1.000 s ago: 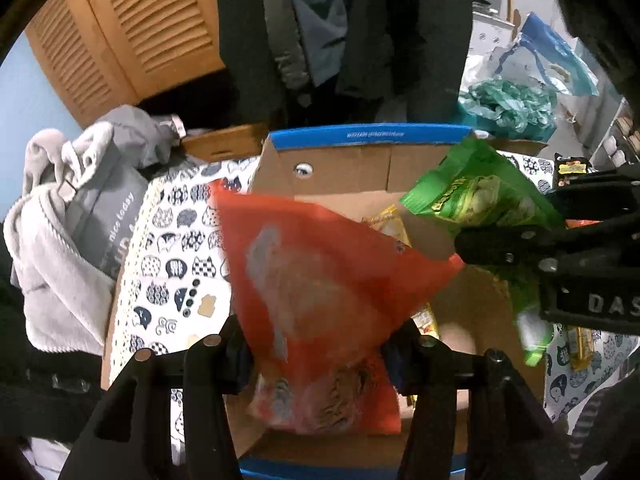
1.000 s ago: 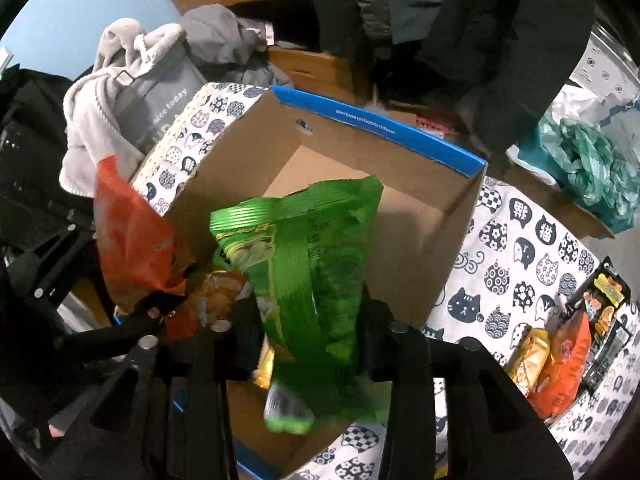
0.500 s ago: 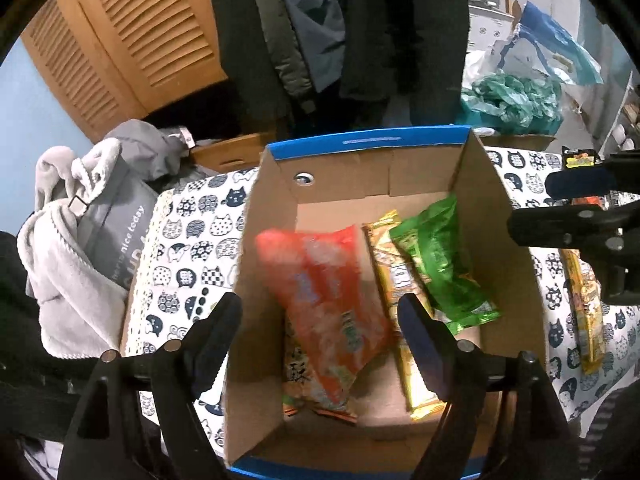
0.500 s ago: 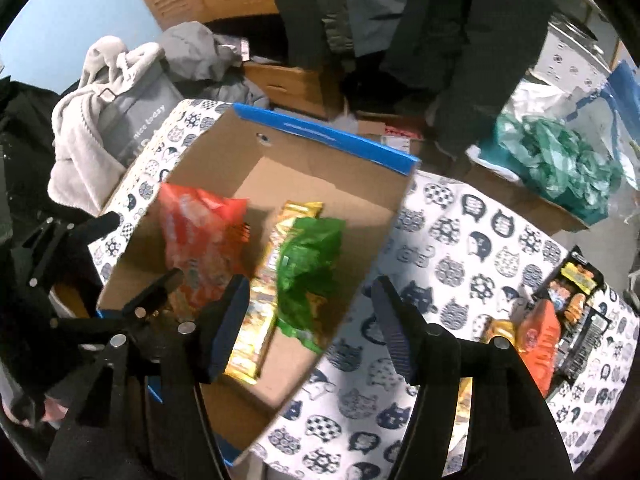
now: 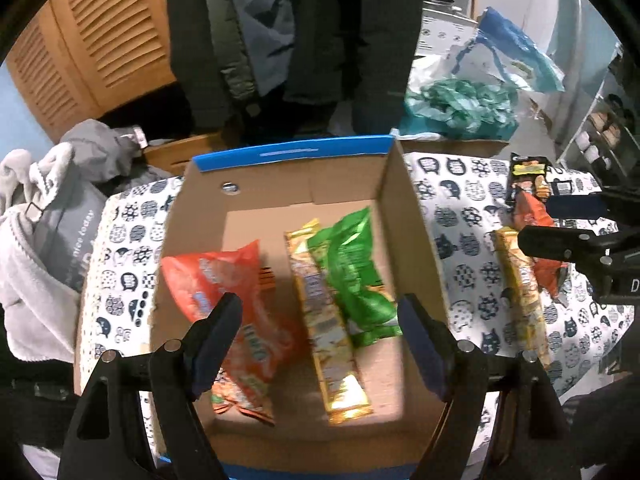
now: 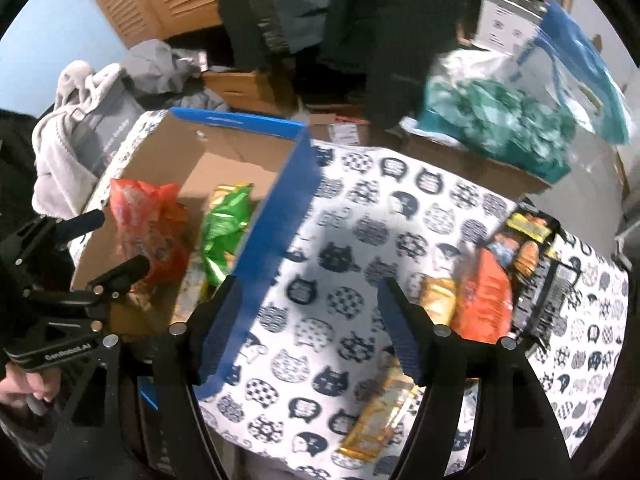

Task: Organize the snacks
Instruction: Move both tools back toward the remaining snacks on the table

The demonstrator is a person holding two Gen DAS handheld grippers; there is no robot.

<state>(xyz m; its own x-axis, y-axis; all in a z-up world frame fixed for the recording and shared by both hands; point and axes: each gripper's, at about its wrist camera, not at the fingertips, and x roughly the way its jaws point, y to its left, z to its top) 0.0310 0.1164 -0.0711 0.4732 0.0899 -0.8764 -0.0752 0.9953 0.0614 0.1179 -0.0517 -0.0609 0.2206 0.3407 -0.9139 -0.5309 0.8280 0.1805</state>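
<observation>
A cardboard box (image 5: pixel 412 216) with blue edges stands on the cat-print cloth. In it lie an orange snack bag (image 5: pixel 224 280), a gold bar pack (image 5: pixel 320 312) and a green bag (image 5: pixel 352 272). My left gripper (image 5: pixel 320 332) is open and empty above the box. My right gripper (image 6: pixel 308 320) is open and empty over the cloth, right of the box (image 6: pixel 280 208). On the cloth to the right lie an orange bag (image 6: pixel 484 296), a gold pack (image 6: pixel 380 420), a small gold pack (image 6: pixel 436 296) and a black pack (image 6: pixel 532 248).
A grey and white hoodie (image 5: pixel 44 240) lies left of the box. Dark coats (image 5: pixel 296 32) hang behind. A teal plastic bag (image 6: pixel 496 120) sits on a carton at the back right. The cloth (image 6: pixel 360 208) covers the table.
Both grippers opened and dropped their bags into the box. The right gripper then swung right, out over the cloth toward the loose snacks. The left gripper stayed over the box.
</observation>
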